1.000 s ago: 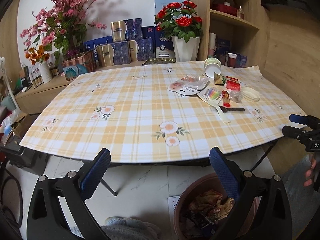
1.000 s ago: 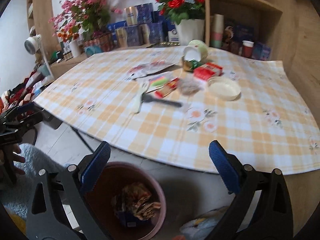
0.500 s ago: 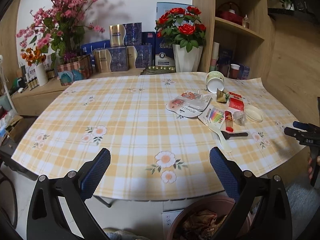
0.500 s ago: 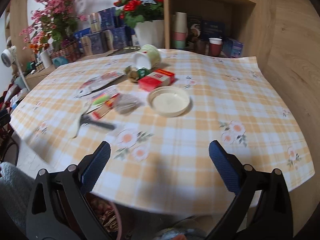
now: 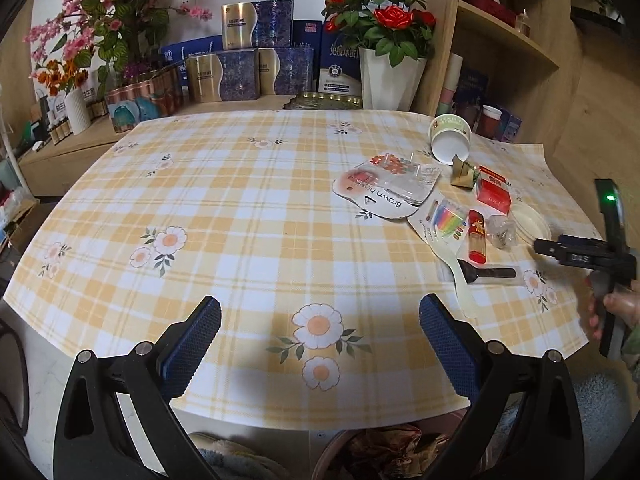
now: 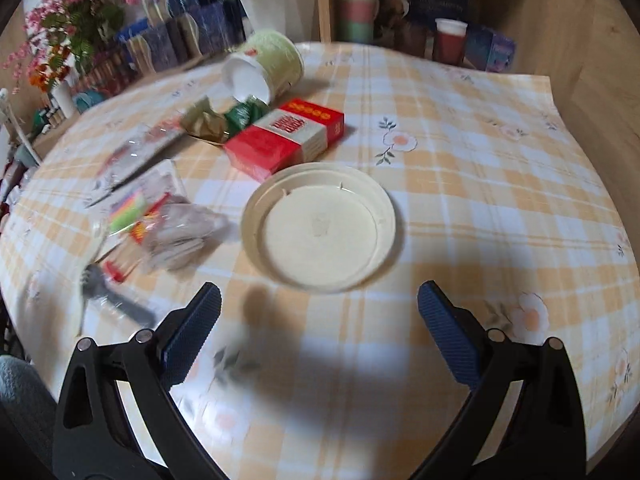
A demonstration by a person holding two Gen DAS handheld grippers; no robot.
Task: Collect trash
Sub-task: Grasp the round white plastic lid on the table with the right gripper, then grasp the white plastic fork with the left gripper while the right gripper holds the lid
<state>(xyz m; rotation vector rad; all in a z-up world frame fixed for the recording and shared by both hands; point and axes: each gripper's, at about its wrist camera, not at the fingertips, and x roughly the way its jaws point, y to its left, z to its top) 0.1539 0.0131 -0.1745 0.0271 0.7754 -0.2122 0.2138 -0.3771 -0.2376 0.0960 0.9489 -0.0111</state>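
Both grippers are empty with jaws spread wide. The right gripper [image 6: 318, 312] sits low over the checked tablecloth [image 6: 480, 208], its gap lined up on the cream plastic lid [image 6: 320, 226] lying flat at 12 o'clock just ahead of the fingertips — in my judgement the first piece chosen, being the nearest item and clear on its right side. The rest of the trash is clustered to the lid's left and beyond: a red-and-white carton [image 6: 288, 140] touching or nearly touching the lid's far rim at 11 o'clock, crumpled gold and green wrappers [image 6: 224, 120] beyond it, and a tipped pale-green paper cup [image 6: 264, 68] lying on its side further back. A crumpled clear wrapper [image 6: 184, 232] lies at 9 o'clock of the lid; this side of the right view is blurred, so finer detail cannot be confirmed. The left gripper [image 5: 320, 340] hovers at the table's near edge, well apart from the litter, apparently in reserve. Directly below it, under the table edge, a brown bin [image 5: 384, 452] already holding crumpled paper is visible — placed for a short carry. A flat lid offers little edge; the grip may slip.
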